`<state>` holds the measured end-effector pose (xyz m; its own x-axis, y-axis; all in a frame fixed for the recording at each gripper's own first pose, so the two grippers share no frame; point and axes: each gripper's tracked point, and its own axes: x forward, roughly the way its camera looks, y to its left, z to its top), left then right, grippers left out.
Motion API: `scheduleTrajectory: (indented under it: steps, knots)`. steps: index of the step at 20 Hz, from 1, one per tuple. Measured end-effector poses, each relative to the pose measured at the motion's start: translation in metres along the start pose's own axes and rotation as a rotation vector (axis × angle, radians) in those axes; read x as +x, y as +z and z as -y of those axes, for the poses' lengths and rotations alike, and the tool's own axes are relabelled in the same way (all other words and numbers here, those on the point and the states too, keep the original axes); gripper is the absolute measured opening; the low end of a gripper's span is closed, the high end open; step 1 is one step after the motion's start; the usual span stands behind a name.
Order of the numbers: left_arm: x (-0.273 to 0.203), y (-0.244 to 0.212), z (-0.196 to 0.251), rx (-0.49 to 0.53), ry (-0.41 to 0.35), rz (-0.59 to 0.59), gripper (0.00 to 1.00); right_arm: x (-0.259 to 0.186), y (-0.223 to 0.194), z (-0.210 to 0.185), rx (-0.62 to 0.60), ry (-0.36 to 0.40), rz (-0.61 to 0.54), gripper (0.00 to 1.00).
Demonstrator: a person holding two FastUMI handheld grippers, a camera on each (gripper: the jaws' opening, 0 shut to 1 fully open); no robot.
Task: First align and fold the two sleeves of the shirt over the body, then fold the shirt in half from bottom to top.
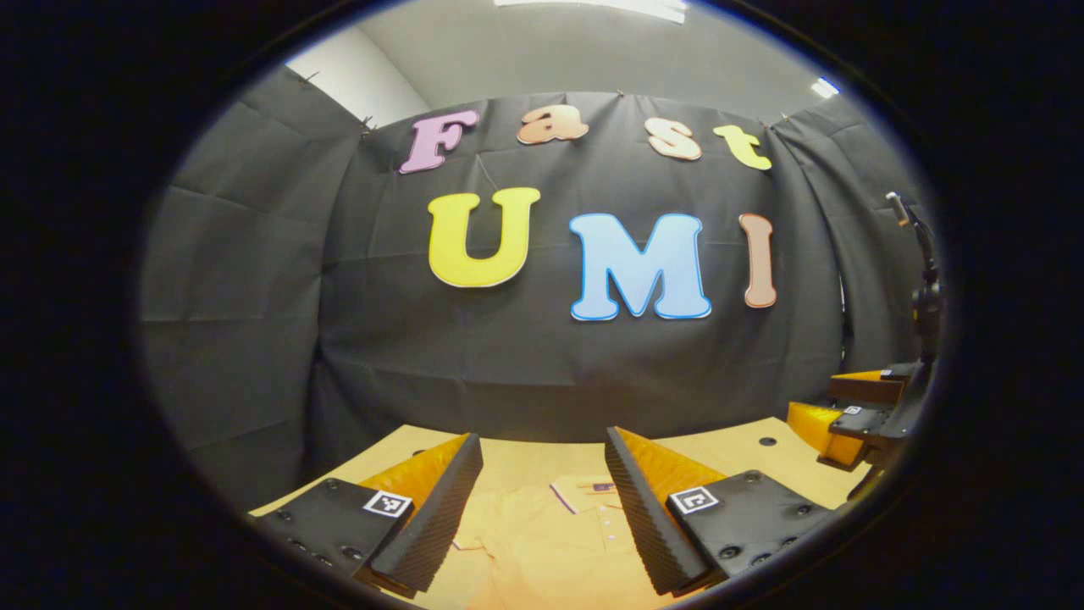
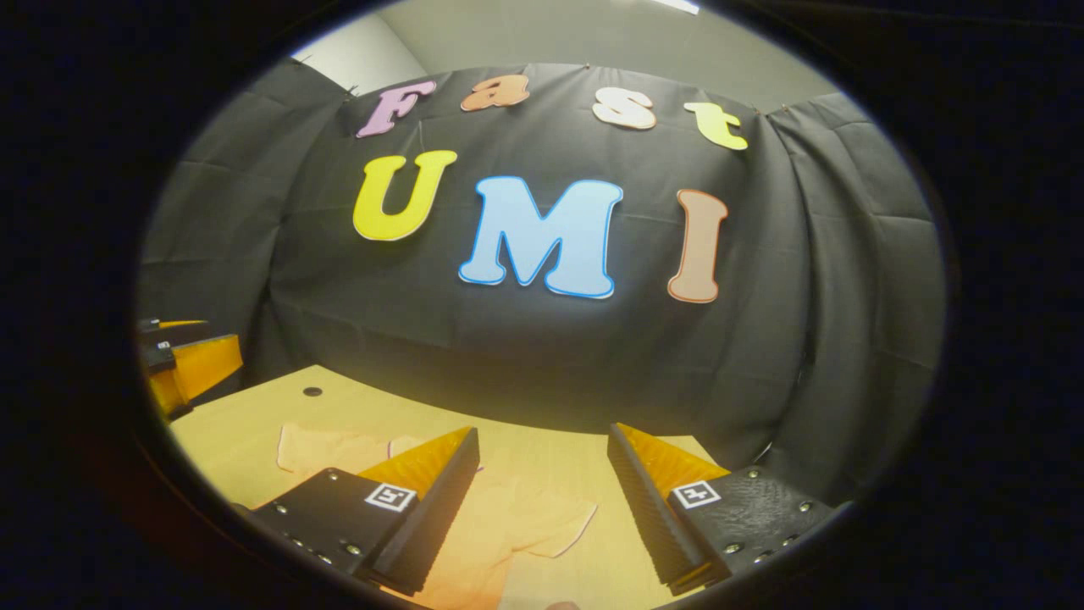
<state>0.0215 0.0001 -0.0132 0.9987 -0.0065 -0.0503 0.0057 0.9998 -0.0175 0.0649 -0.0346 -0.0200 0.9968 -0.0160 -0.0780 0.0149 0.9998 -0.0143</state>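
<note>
The shirt [image 1: 542,534] lies flat on the counter [image 1: 745,445], collar toward the far wall, pale and close in tone to the wood under it. From the right claw's side one short sleeve [image 2: 555,521] sticks out to the side, not yet folded over the body, and the other sleeve [image 2: 318,447] shows beyond, also spread out.

The left claw [image 1: 542,508] hovers above the collar area with its jaws spread wide and nothing between them. The right claw [image 2: 542,508] hangs over the near sleeve, likewise wide apart and empty. So I'd judge the sleeve folds are not yet begun.

What worries me: the cloth is thin and lies flat, so a claw coming down could pinch only the top layer, or drag the whole shirt and spoil the alignment. The low contrast with the counter makes the sleeve hem easy to misjudge. If both claws reach inward together they could bump, since they sit near each other.

Around it, a small dark hole [image 2: 312,391] marks the counter near the far edge. Nothing lies on the shirt itself.
</note>
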Motion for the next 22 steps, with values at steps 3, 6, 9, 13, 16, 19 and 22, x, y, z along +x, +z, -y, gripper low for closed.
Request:
scheduleTrajectory:
  steps: [3,6,9,13,16,19,22]
  knots:
    - [0.005,0.001,0.005,-0.016,-0.019,0.000,0.94,0.022,-0.014,0.008,-0.013,-0.019,-0.028,0.95]
    - [0.003,-0.002,0.003,-0.026,-0.017,0.003,0.95,0.046,-0.033,0.016,-0.006,-0.038,-0.072,0.94]
    - [0.007,-0.006,-0.001,-0.027,-0.010,-0.002,0.94,0.070,-0.050,0.023,-0.017,-0.051,-0.101,0.95]
    - [0.006,-0.013,-0.005,-0.021,0.015,-0.017,0.94,0.097,-0.085,0.034,-0.037,-0.065,-0.167,0.95]
    - [0.001,-0.012,-0.007,-0.013,0.031,-0.021,0.94,0.117,-0.106,0.036,-0.018,-0.063,-0.216,0.95]
    - [-0.005,-0.012,-0.009,-0.009,0.044,-0.028,0.95,0.129,-0.124,0.037,-0.011,-0.063,-0.257,0.95]
    - [-0.014,-0.012,-0.010,-0.001,0.059,-0.035,0.94,0.140,-0.146,0.036,-0.004,-0.063,-0.311,0.94]
